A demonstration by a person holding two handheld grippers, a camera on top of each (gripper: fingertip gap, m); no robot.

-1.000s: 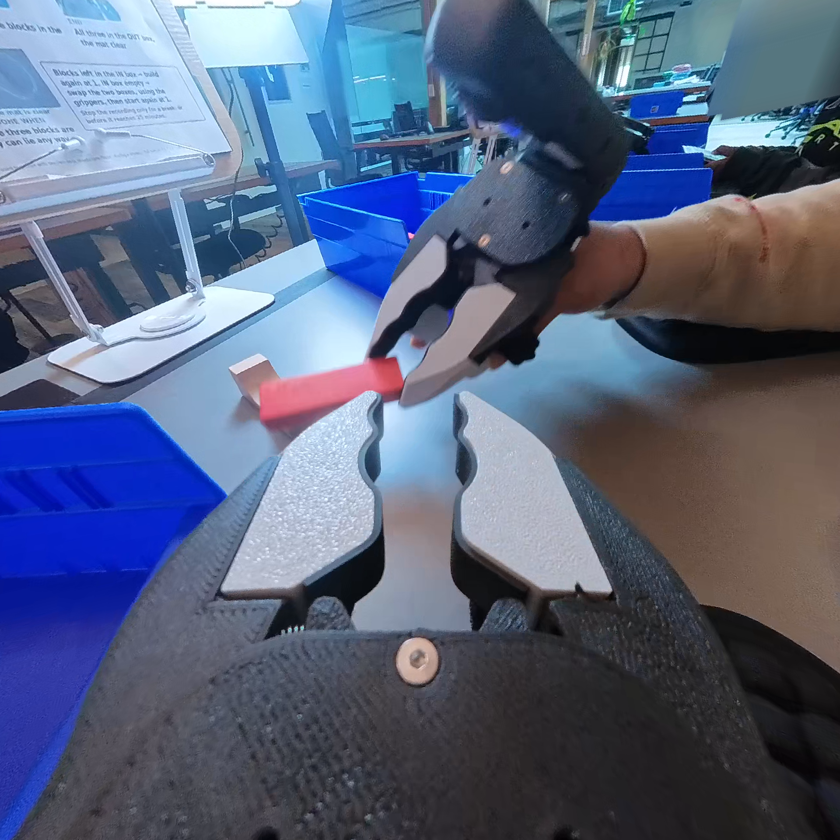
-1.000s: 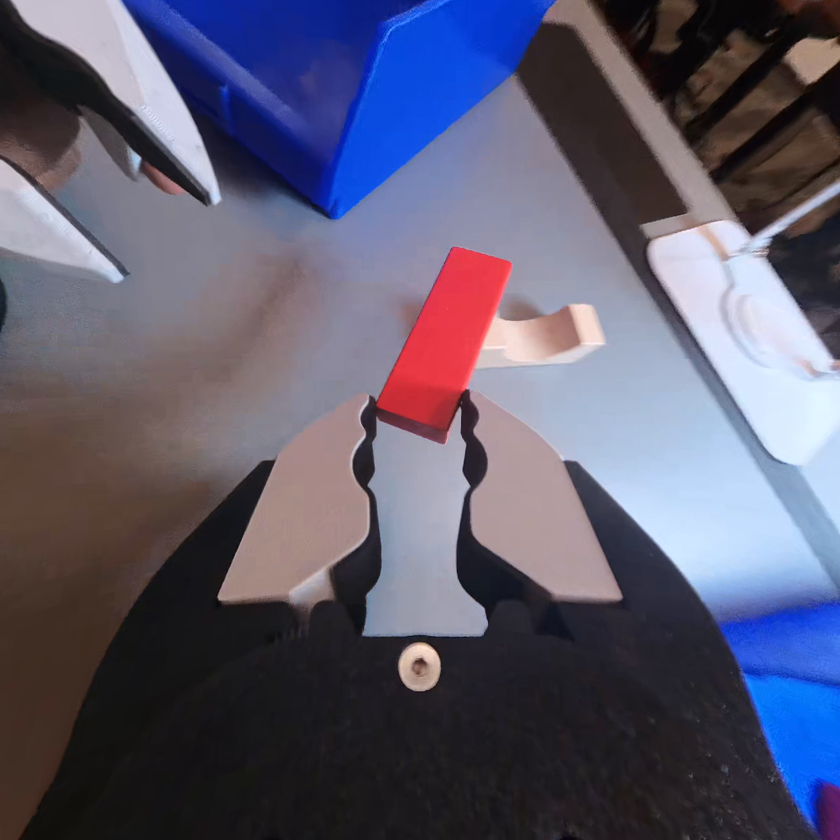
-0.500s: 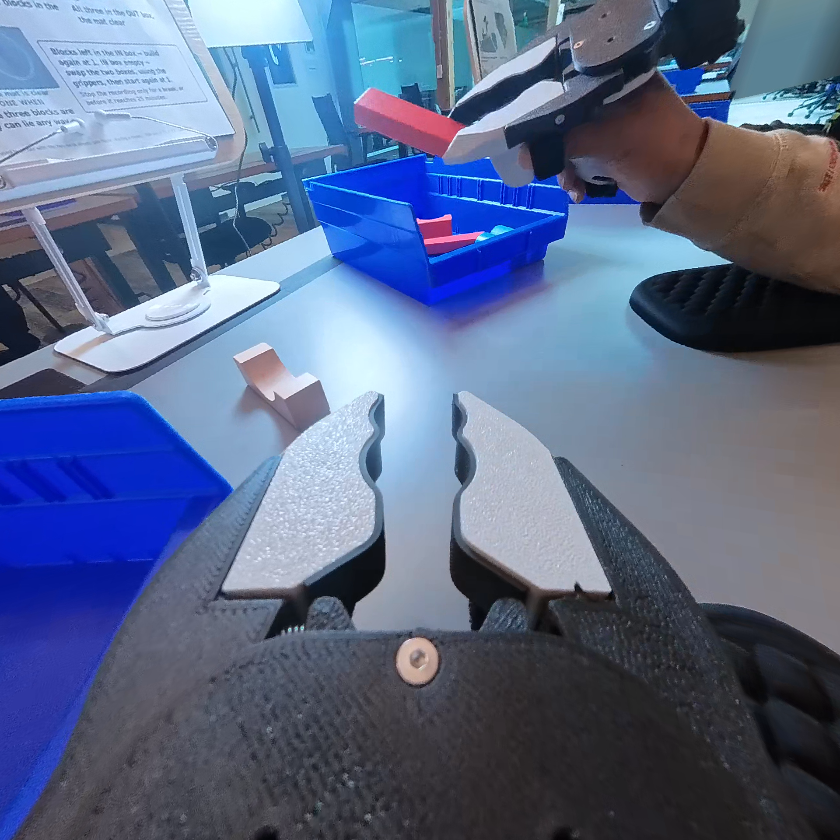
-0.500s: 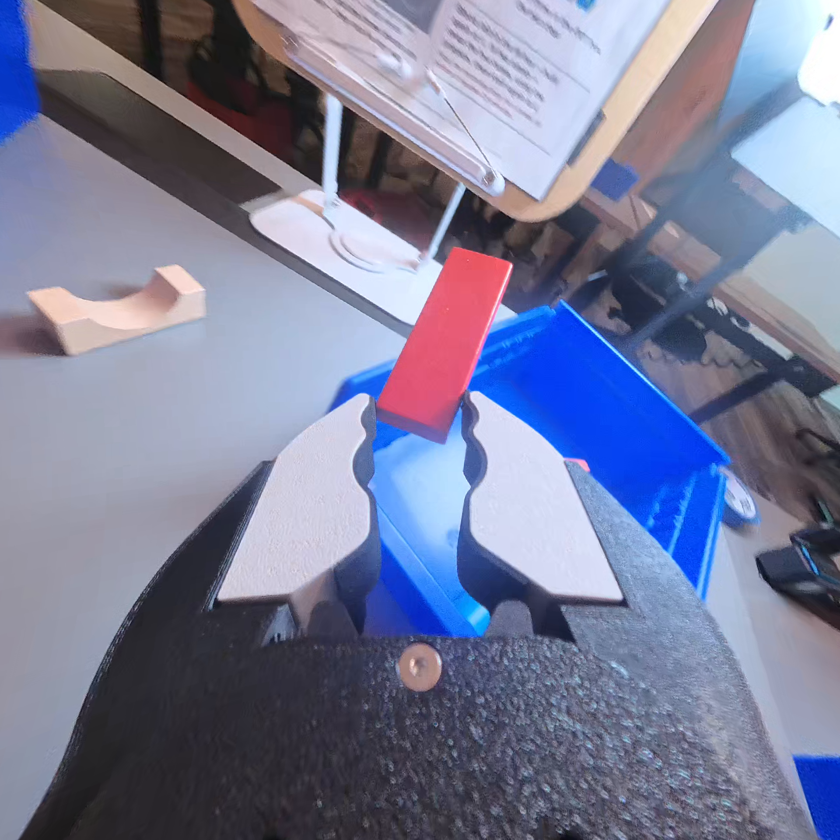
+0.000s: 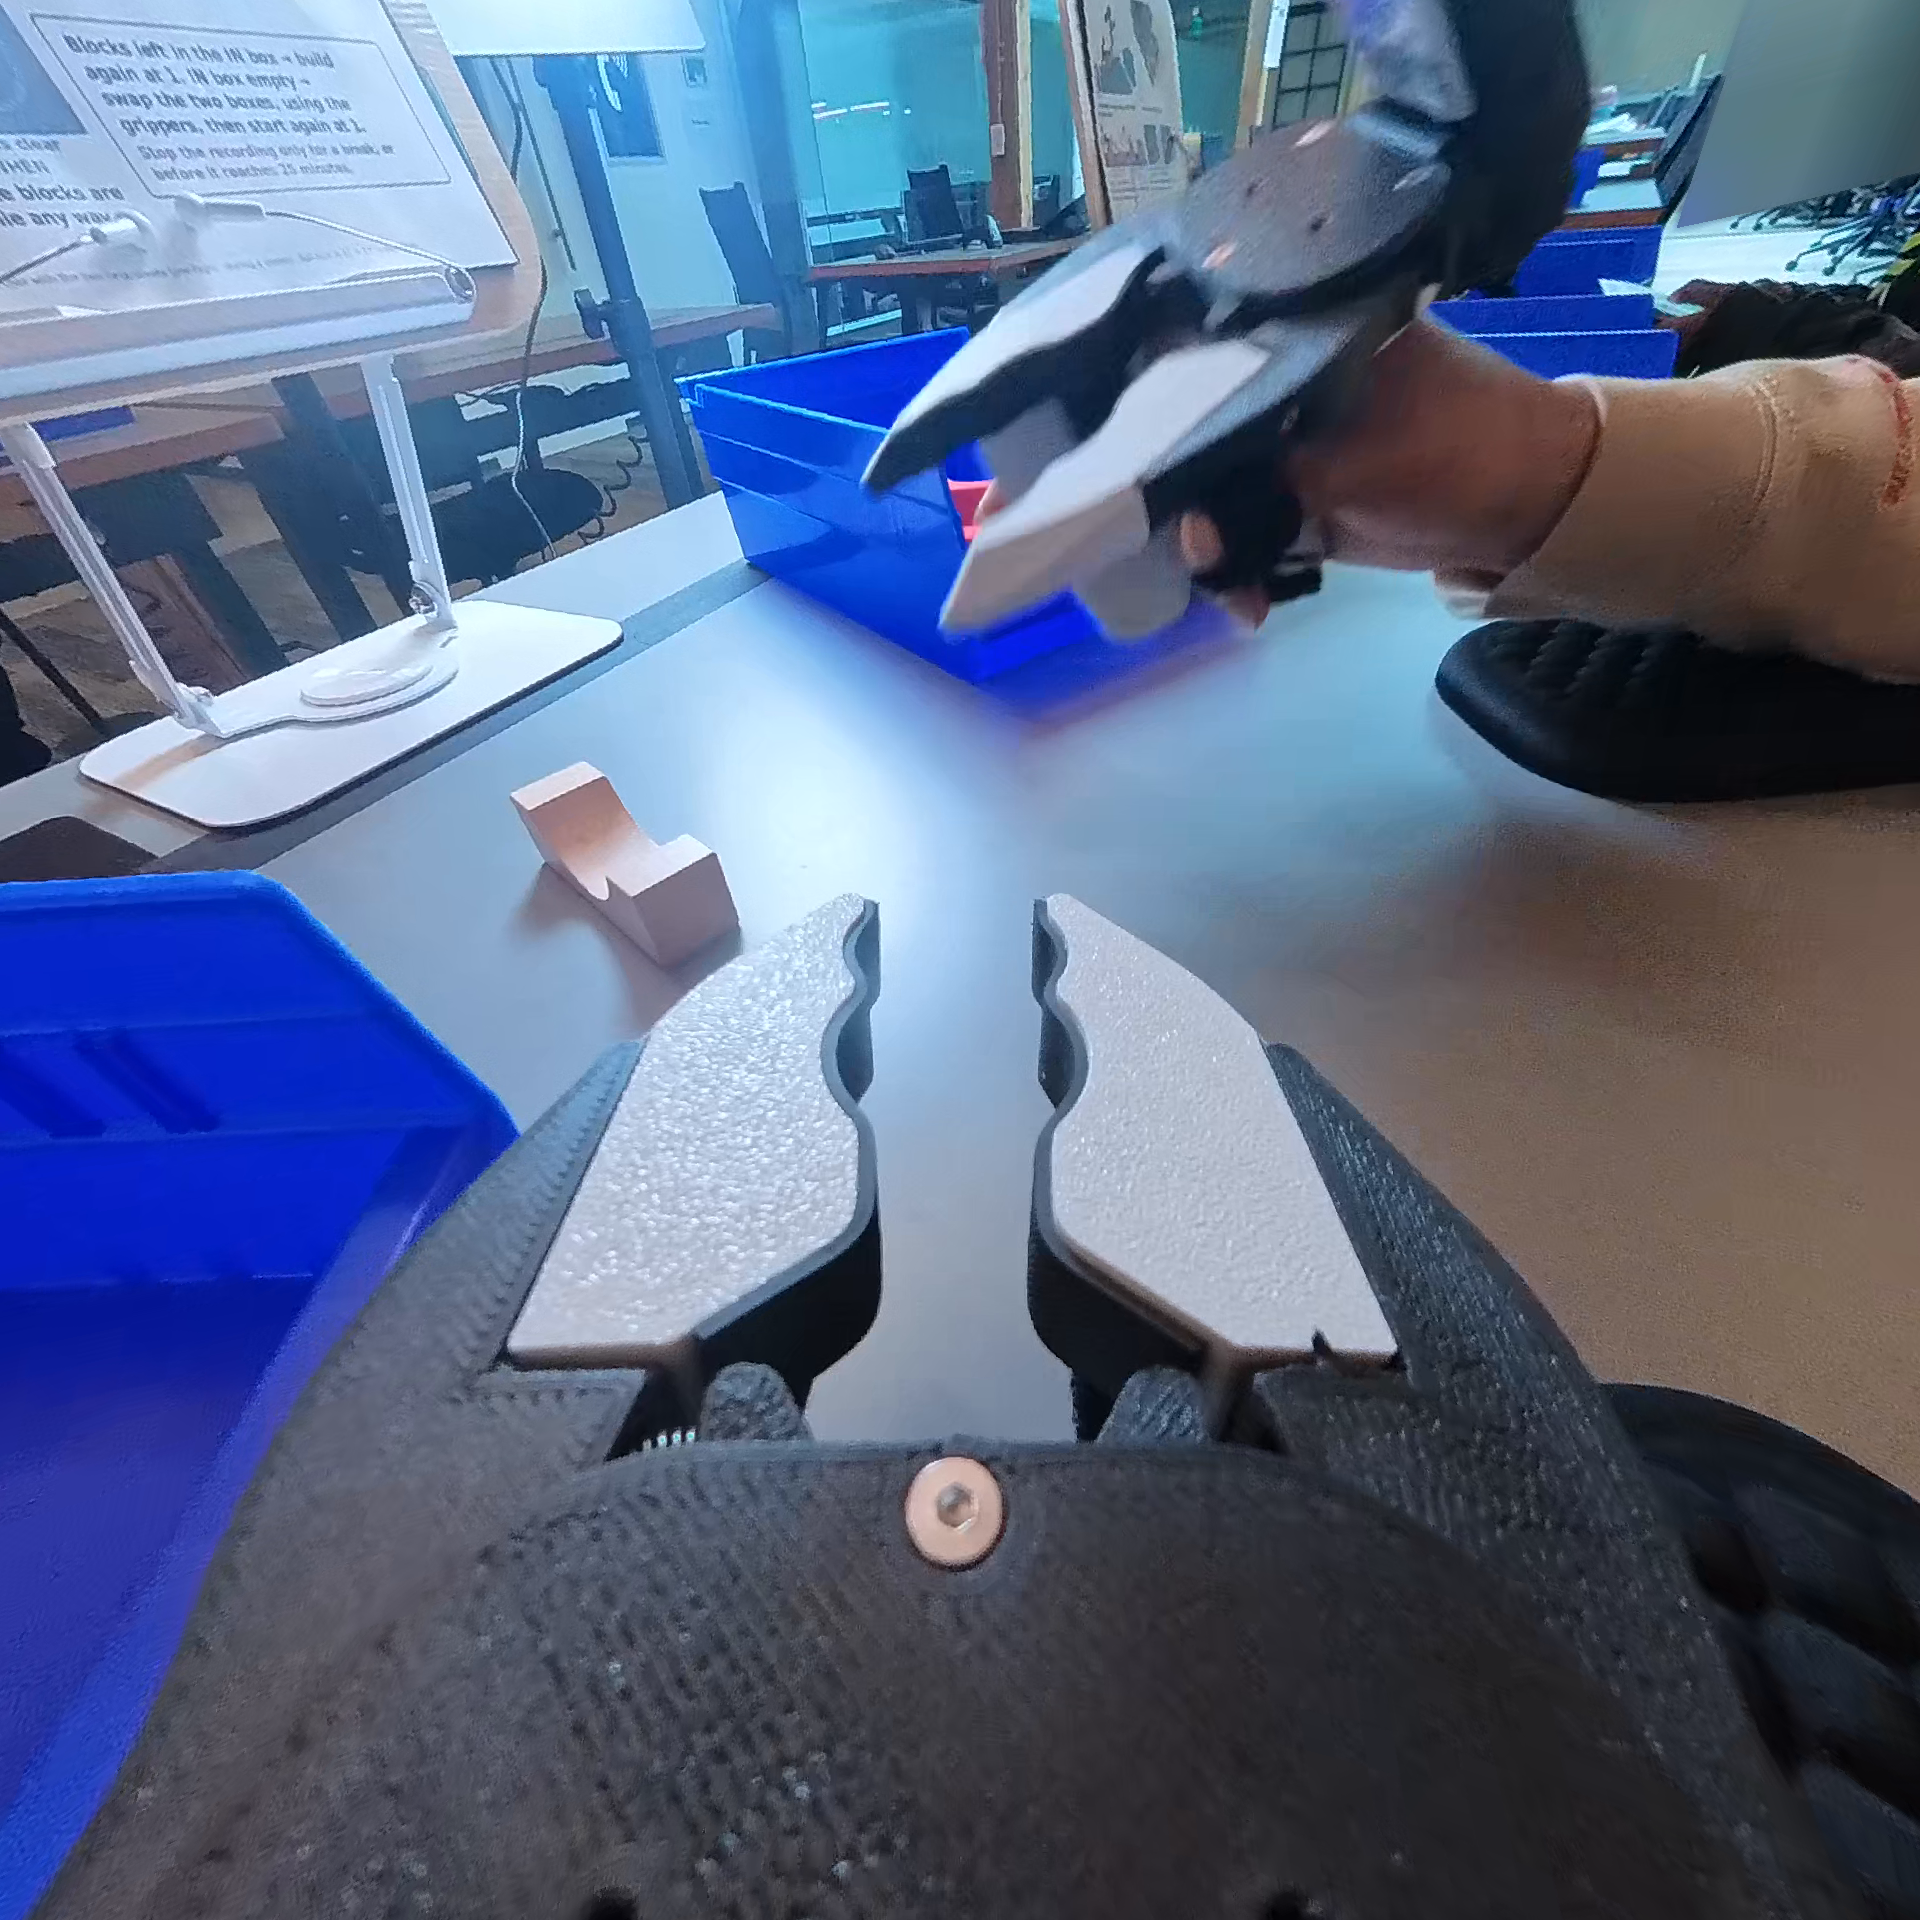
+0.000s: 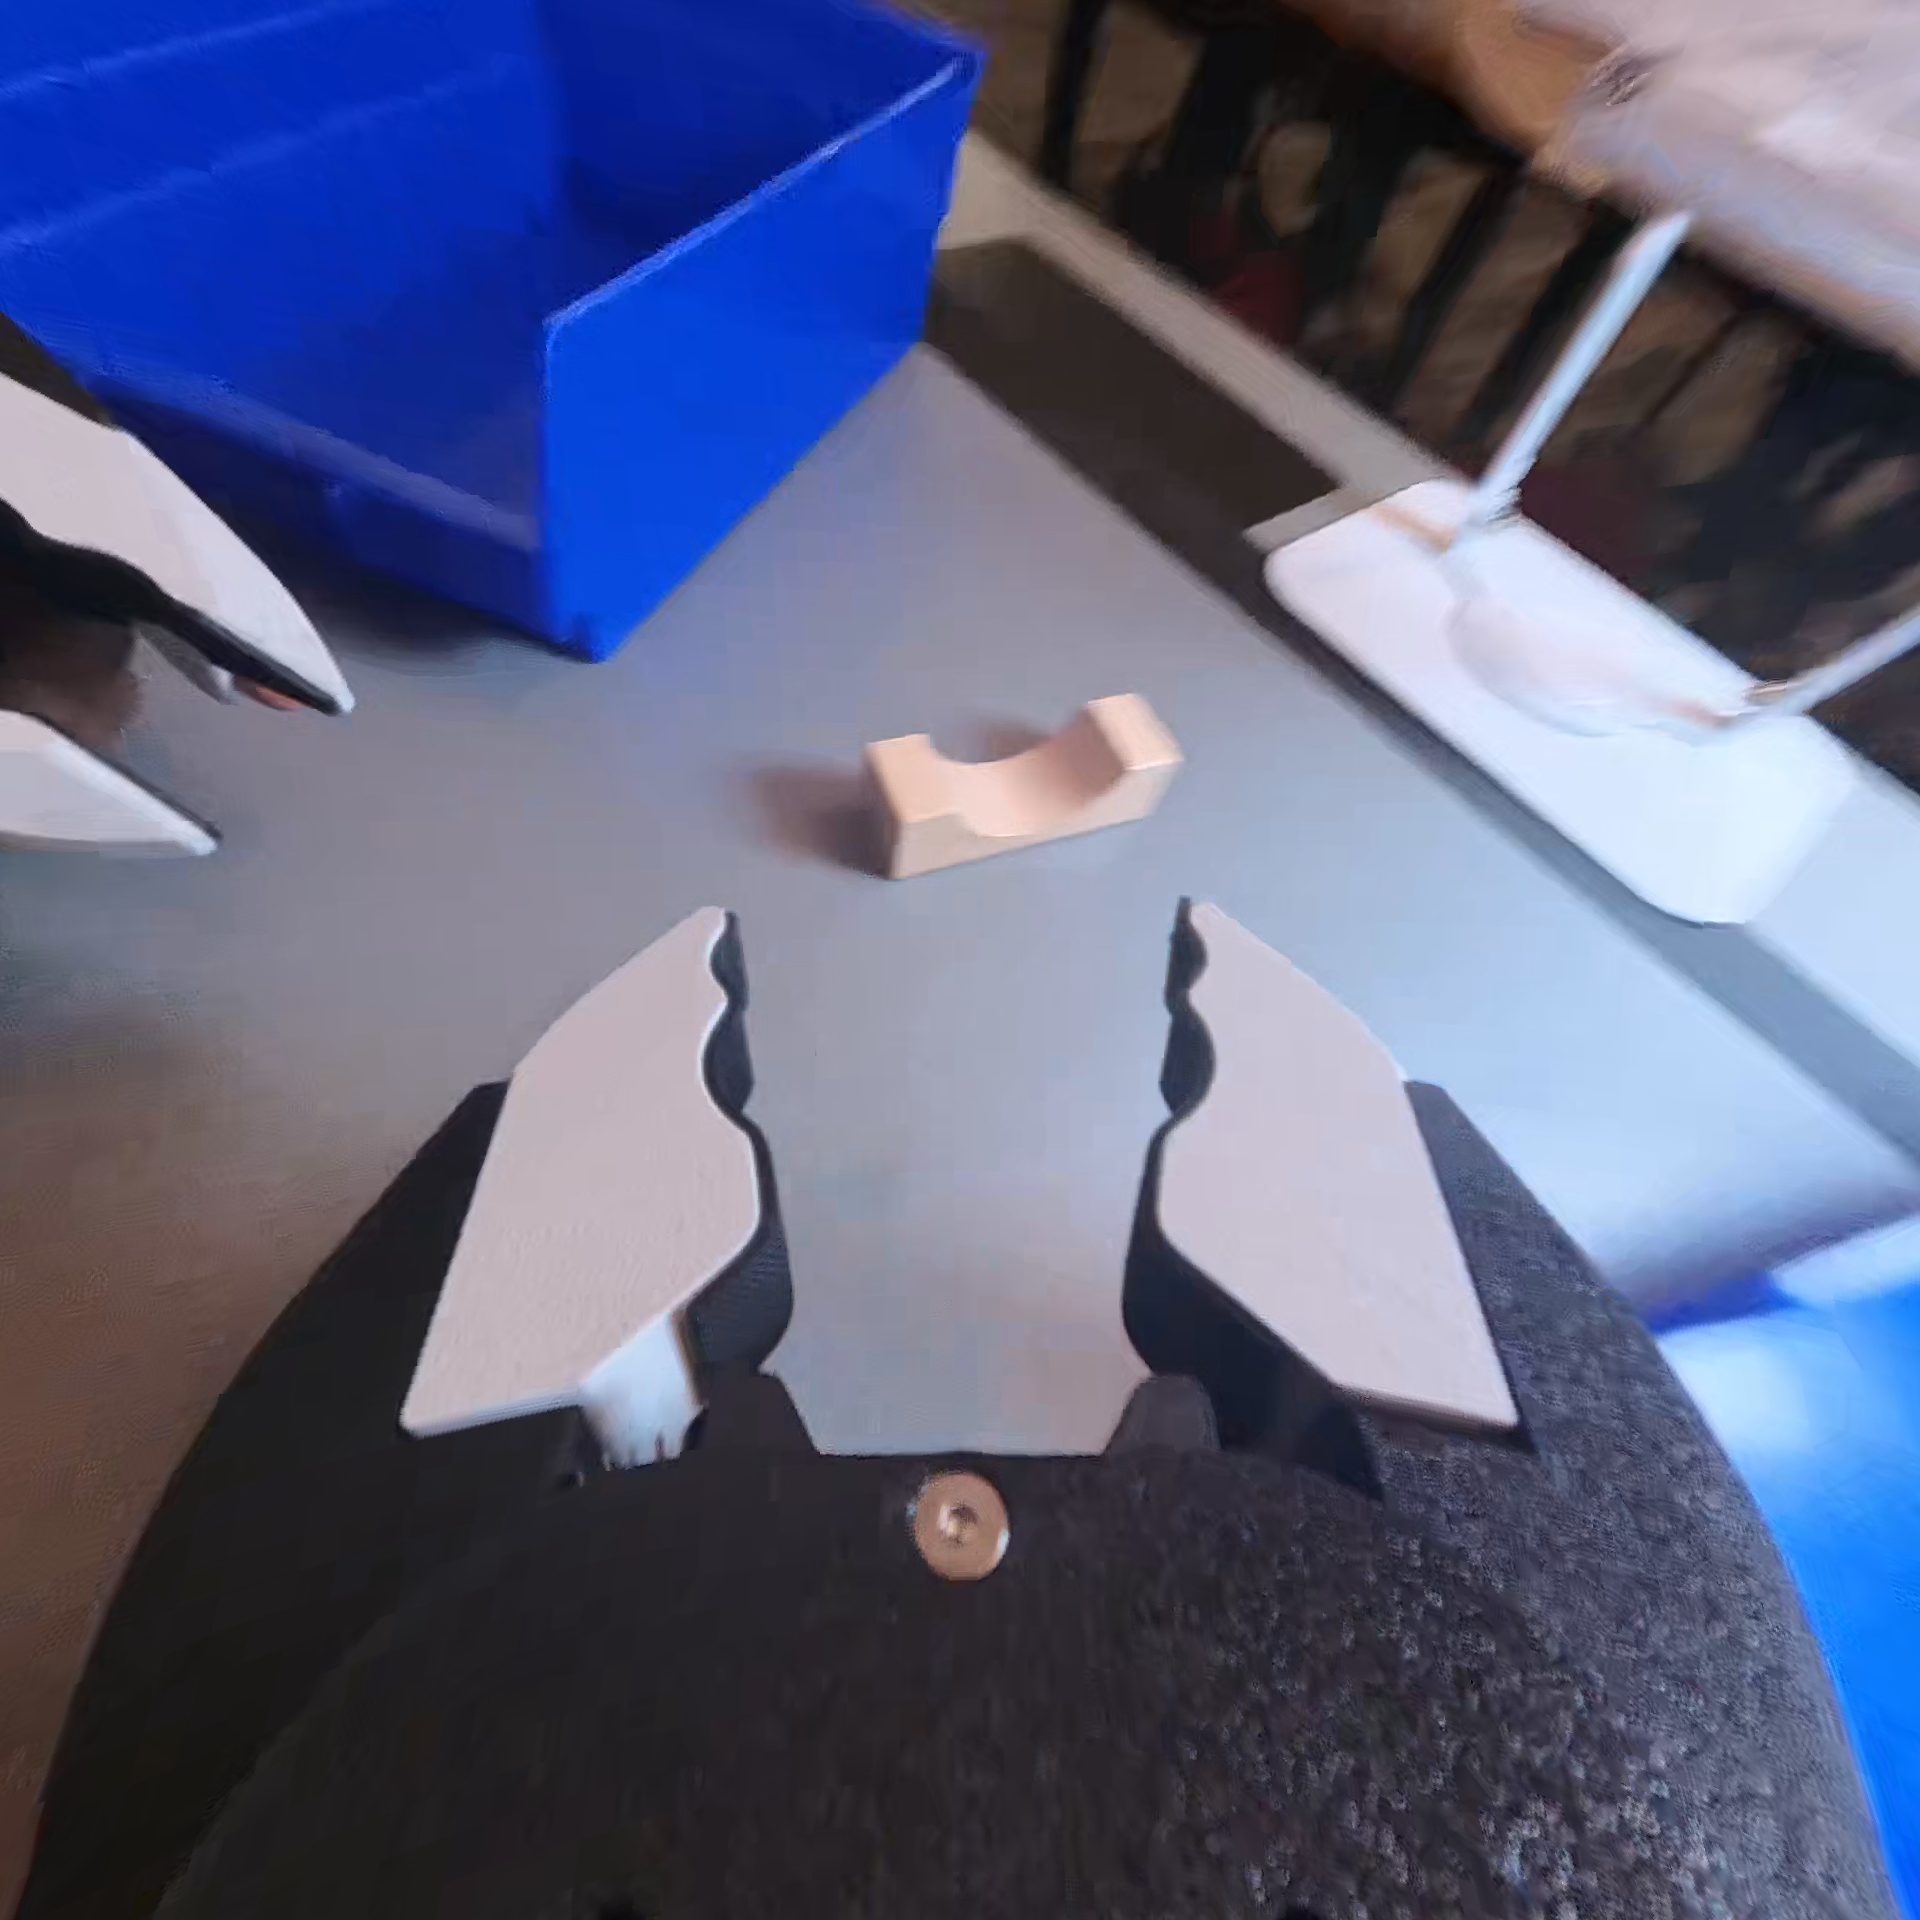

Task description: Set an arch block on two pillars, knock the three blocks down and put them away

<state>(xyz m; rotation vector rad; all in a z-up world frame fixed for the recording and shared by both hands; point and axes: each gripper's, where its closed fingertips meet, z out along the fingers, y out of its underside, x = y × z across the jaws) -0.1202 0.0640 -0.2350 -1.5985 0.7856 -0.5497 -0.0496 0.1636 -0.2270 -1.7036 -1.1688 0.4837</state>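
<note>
Wooden arch block (image 6: 1023, 795) lying arch-up on grey table (image 5: 1195, 831), printed instruction sheet (image 5: 208, 114) on stand, both grippers spread, empty.

One wooden arch block (image 5: 623, 875) lies on the table (image 5: 1195, 883). Two blue bins stand on it, one (image 5: 821, 468) at the far edge and one (image 5: 187, 1049) at the near left corner. There are two grippers, one white stand (image 5: 343, 686) and one black pad (image 5: 1683, 707).

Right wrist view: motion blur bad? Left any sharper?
Right wrist view: smeared throughout, arch block soft-edged, document stand streaked. Left wrist view: sharp on the left gripper and arch block, only the right gripper blurs.
</note>
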